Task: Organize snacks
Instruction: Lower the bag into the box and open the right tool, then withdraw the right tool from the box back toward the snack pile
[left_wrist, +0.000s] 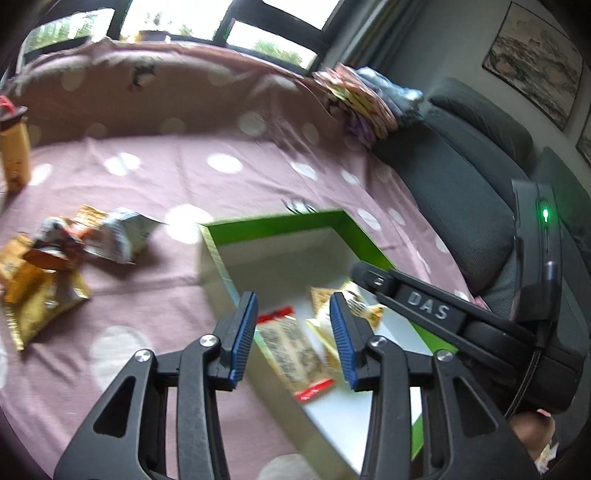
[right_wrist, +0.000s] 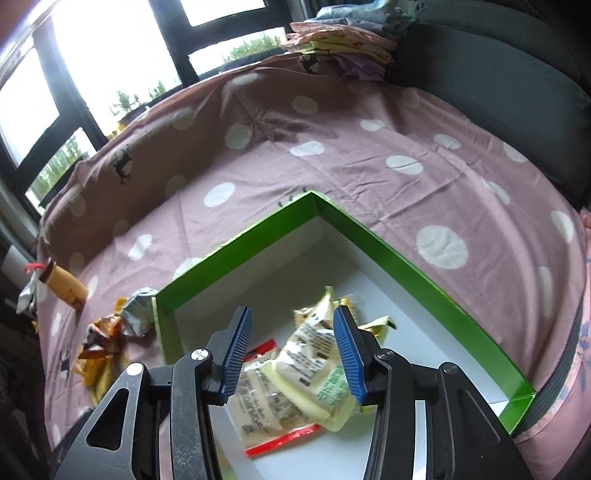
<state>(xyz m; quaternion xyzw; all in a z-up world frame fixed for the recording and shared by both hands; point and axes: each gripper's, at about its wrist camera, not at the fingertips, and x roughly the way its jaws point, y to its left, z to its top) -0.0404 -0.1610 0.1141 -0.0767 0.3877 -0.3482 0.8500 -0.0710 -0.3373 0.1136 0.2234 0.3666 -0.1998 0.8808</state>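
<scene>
Over green box (right_wrist: 388, 236) | left gripper (left_wrist: 293, 336) parted, empty | right gripper (right_wrist: 295, 354) parted, empty

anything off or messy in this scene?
Nothing looks damaged or spilled. A crumpled heap of snack packets is outside the green box, on the polka-dot cloth to its left. The packets inside lie jumbled on one another, not lined up.

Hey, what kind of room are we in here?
Probably a home living room or bedroom: a spotted pink sheet over a wide soft surface, dark cushions, folded laundry and a framed picture by big windows.
</scene>
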